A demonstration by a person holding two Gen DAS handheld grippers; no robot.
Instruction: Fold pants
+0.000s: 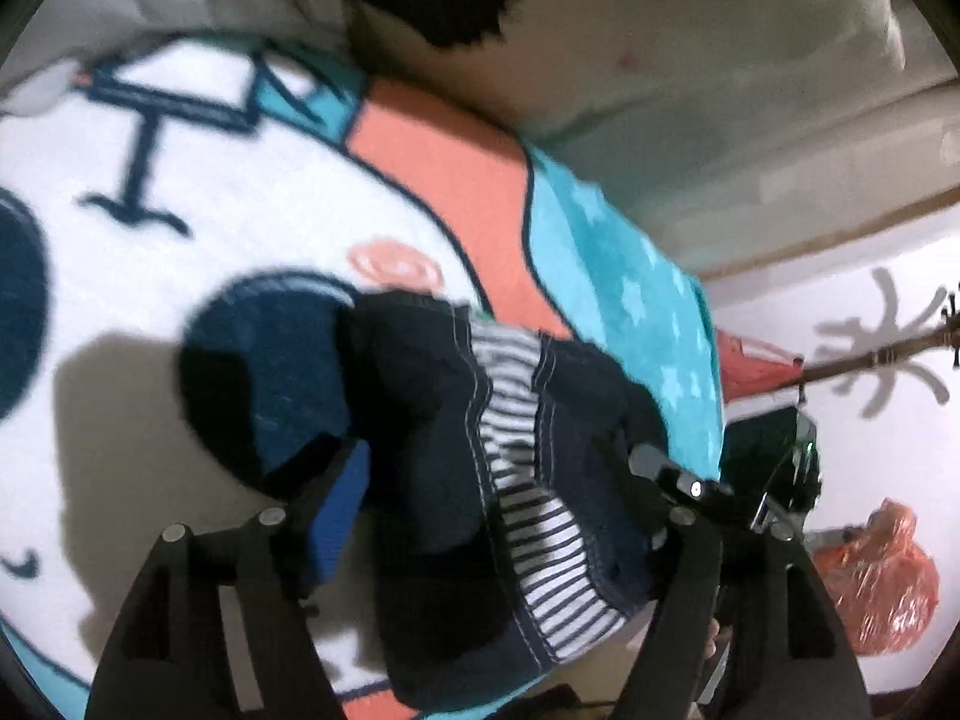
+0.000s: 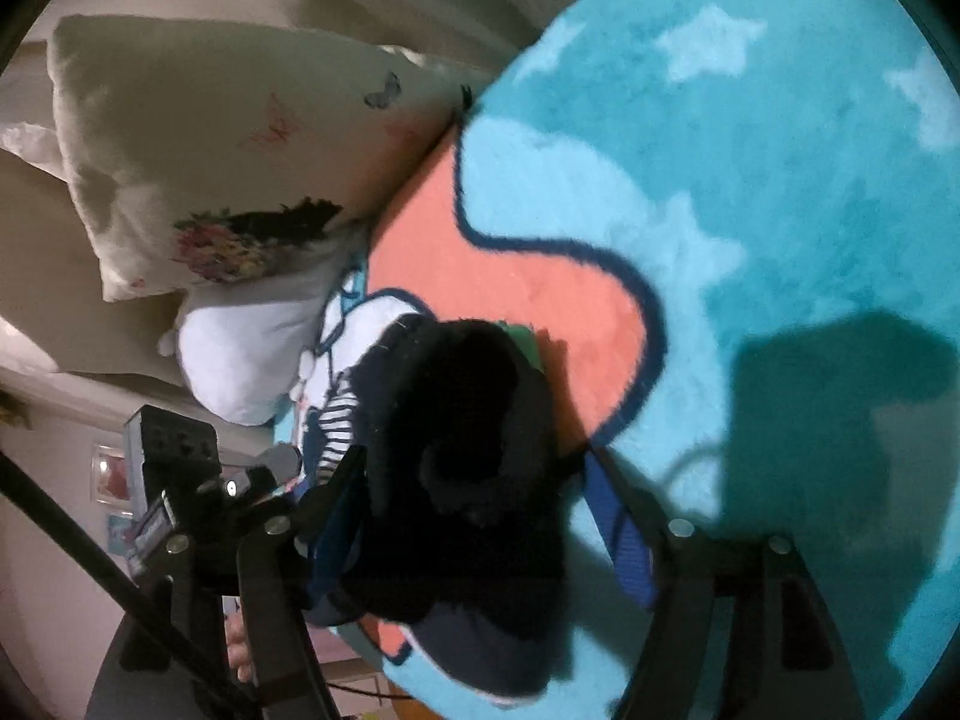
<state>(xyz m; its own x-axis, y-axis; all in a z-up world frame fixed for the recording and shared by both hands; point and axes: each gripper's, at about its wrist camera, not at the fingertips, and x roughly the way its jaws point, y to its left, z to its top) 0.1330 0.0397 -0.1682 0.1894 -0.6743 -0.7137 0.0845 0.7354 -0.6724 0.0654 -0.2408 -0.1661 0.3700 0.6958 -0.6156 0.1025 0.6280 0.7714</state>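
Pants point(image 1: 480, 480), dark navy with a striped lining showing along the waistband, are seen bunched in a heap on a fleece blanket point(image 1: 240, 210) printed with a cartoon face in white, coral and turquoise. The bundle is framed between the fingers of the left tool point(image 1: 498, 480), whose jaws are spread wide; its blue pad point(image 1: 339, 516) is kept just clear of the cloth on one side, while the other finger is laid close against the far edge of the heap, and whether it touches cannot be told through the blur. Nothing is pinched there.

From the right wrist view, the same pants point(image 2: 462, 450) are shown as a dark mound lying across the coral patch and the turquoise starred field of the blanket point(image 2: 750, 180). The right tool point(image 2: 474, 498) is also spread open, the fabric sitting loosely in the gap. One blue pad point(image 2: 624, 534) stands apart from the cloth, with blanket visible between; the other pad point(image 2: 336, 516) is partly hidden behind the folds.

A cream pillow point(image 2: 228, 150) with butterflies and a floral print is seen at the blanket's edge, a small white cushion point(image 2: 252, 342) tucked just below it. An orange plastic bag point(image 1: 882, 582) is glimpsed off the bed's side.
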